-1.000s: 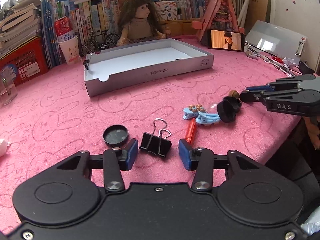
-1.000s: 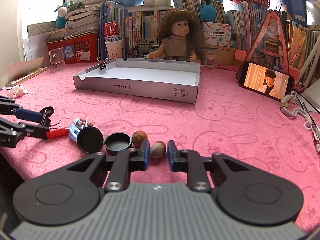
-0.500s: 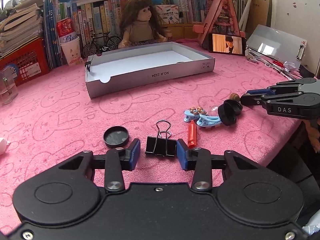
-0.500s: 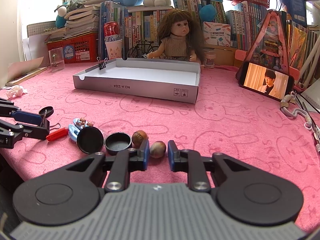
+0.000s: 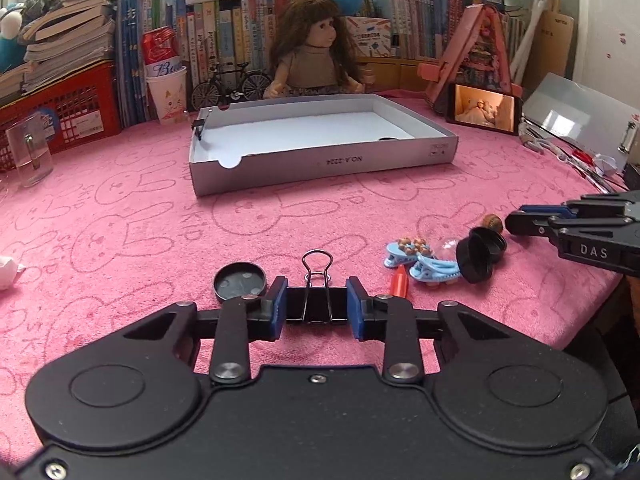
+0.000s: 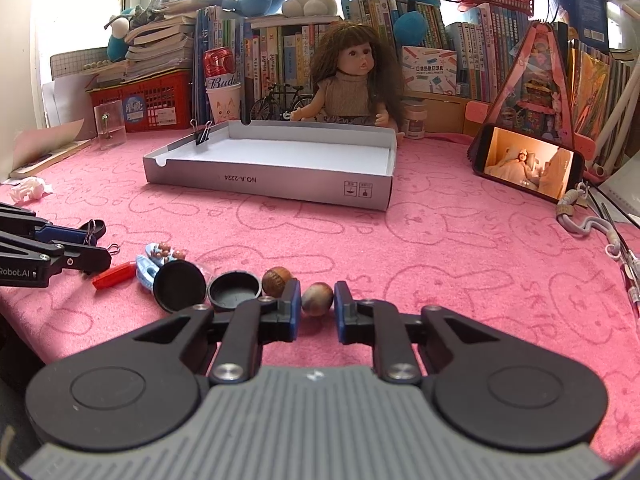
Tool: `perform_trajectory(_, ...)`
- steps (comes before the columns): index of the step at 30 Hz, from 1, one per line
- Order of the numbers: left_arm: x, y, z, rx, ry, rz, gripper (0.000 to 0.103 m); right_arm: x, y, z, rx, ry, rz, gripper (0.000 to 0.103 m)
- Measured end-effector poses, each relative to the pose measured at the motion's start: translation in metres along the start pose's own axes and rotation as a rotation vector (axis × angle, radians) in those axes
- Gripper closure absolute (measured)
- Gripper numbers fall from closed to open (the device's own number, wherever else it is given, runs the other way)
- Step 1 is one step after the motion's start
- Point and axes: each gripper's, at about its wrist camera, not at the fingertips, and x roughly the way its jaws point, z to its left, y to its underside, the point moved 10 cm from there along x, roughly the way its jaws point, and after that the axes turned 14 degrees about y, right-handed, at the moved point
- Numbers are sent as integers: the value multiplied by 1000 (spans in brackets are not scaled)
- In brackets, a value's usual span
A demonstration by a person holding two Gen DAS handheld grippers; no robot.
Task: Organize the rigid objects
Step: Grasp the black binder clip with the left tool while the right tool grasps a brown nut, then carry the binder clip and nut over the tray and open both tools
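Observation:
A black binder clip [image 5: 320, 312] lies on the pink cloth between the blue pads of my left gripper [image 5: 316, 296]. Its jaws are closing, and both pads touch the clip's sides. My right gripper [image 6: 317, 306] is shut on a small round brown nut [image 6: 317, 298] resting on the cloth. A second nut [image 6: 277, 280], a black cap [image 6: 235, 290], a tilted black lid [image 6: 179, 286], blue hair clips [image 6: 154, 260] and a red piece [image 6: 114, 276] lie to its left. An open grey box [image 5: 320, 168] stands farther back, with a small clip on its left rim.
Another black lid [image 5: 239, 282] lies just left of the left gripper. A doll [image 6: 352, 80], books and a red crate line the back. A propped phone [image 6: 528, 168] and a lanyard [image 6: 580, 220] are at the right, and a clear block [image 5: 30, 156] at the left. The table's front edge is close.
The left gripper moved forward over the binder clip and its jaws narrowed until the pads met the clip. The right jaws closed slightly onto the nut.

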Motion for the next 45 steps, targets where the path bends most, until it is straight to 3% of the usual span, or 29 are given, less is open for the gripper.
perform_trajectory(16,5,-28,-1,-66,-54,-46,74,11,-14,5,50,44,14,82)
perform_trajectory(28,18,-66,8,-81,-105,-93,74,31,-50,6,122,28,2,82)
perform_trajectory(45,70,-136,48,-184,-66,-92,74,93,-108,-6,244,-7,51,82)
